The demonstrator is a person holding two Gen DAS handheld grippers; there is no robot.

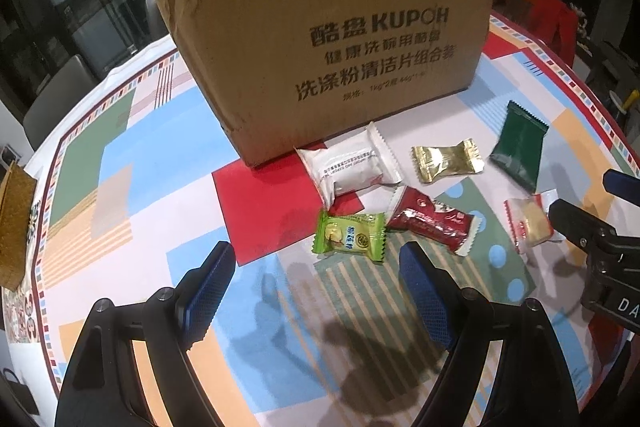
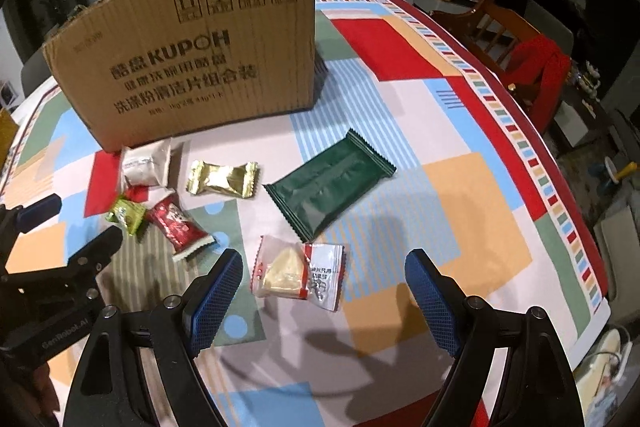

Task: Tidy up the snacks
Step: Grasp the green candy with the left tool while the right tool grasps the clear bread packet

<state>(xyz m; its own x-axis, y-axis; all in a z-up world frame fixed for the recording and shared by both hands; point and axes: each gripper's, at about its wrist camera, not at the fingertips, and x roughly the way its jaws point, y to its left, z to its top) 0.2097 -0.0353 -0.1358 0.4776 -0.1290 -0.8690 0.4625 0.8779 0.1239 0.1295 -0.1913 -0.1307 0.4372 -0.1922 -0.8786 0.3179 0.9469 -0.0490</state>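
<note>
A brown cardboard box (image 1: 328,43) stands at the back of the table; it also shows in the right wrist view (image 2: 188,55). Several wrapped snacks lie before it: white (image 1: 352,167), gold (image 1: 448,159), dark green (image 1: 520,147), red (image 1: 428,219), light green (image 1: 352,235) and a clear-and-red cracker pack (image 2: 298,271). My left gripper (image 1: 316,287) is open and empty, just short of the light green snack. My right gripper (image 2: 324,291) is open and empty, with the cracker pack lying between its fingers.
A colourful patterned tablecloth (image 2: 460,187) covers the table. A woven tan object (image 1: 16,227) sits at the left edge. A wooden chair with red cloth (image 2: 532,63) stands beyond the right edge. The right gripper also shows in the left wrist view (image 1: 580,215).
</note>
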